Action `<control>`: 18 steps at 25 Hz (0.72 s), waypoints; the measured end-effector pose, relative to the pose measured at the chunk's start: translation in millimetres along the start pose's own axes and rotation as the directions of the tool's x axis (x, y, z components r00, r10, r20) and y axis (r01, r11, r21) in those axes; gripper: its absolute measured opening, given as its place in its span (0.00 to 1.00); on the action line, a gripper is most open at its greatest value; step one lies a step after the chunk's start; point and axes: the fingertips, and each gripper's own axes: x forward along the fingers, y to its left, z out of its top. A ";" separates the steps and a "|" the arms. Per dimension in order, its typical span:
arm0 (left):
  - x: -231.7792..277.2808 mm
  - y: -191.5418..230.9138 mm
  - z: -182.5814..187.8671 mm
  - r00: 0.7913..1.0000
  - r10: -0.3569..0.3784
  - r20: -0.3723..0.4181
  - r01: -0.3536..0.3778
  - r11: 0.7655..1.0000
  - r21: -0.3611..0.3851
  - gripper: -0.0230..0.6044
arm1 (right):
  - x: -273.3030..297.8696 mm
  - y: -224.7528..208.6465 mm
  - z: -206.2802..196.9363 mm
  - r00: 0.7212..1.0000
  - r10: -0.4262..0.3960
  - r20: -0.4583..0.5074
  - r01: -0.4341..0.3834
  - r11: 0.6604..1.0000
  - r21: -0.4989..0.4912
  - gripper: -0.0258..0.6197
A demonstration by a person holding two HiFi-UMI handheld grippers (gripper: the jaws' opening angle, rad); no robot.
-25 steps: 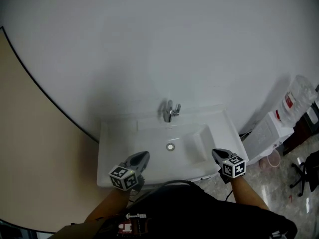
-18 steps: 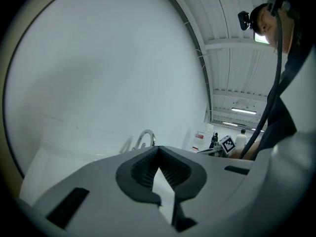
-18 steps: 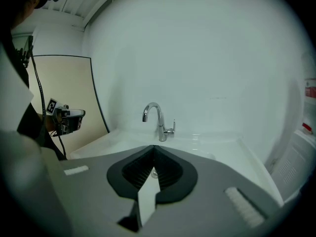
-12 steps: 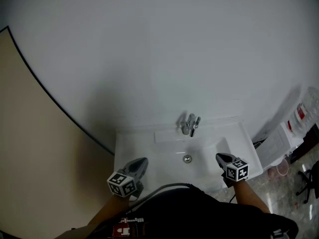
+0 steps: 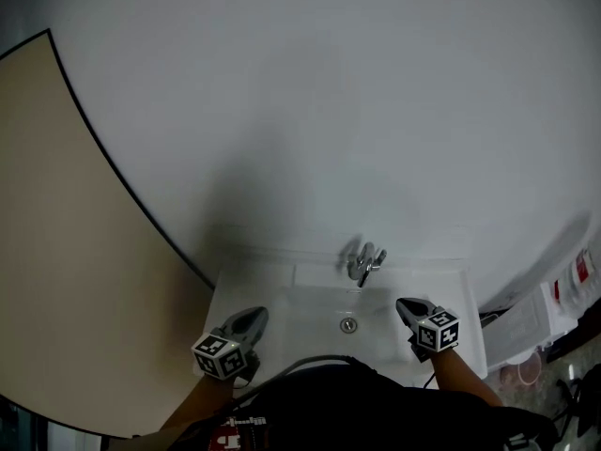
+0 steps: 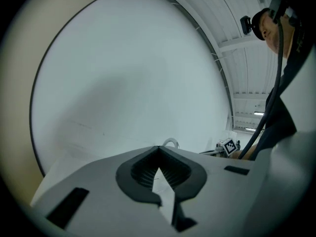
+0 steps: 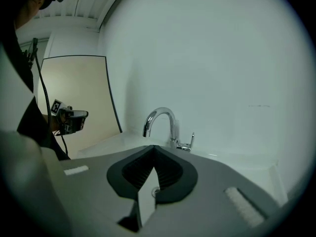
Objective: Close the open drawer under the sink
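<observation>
The drawer under the sink is in no view; my body and the white sink hide it. A chrome faucet stands at the basin's back, and it also shows in the right gripper view as a faucet ahead of the jaws. My left gripper hovers at the sink's front left corner, shut and empty. Over the basin's right part my right gripper is shut with nothing in it. In their own views the left gripper and right gripper show jaws that meet at the tips.
A white wall rises behind the sink. A beige panel with a dark edge stands at the left. At the right, on the floor, are a white box, a water bottle and a pink bucket.
The head view has tilted up, so the sink sits lower in the picture. Both grippers have shifted left along the sink's front. Both have stayed shut.
</observation>
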 end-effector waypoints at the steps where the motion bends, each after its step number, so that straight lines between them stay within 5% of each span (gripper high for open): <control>1: 3.5 -7.6 -2.4 1.000 0.017 0.012 -0.017 1.000 -0.012 0.03 | -1.5 -4.4 0.7 1.000 0.024 0.001 -0.024 1.000 -0.004 0.04; 7: 40.1 -48.4 -13.1 0.999 0.037 0.005 -0.037 0.999 -0.023 0.03 | -18.5 -45.5 15.2 0.995 0.083 0.059 -0.085 0.996 0.022 0.04; 18: 44.3 -39.4 -6.2 0.999 0.030 -0.012 -0.030 0.999 0.021 0.03 | -10.4 -56.0 12.1 0.992 0.046 0.118 -0.060 0.991 0.123 0.04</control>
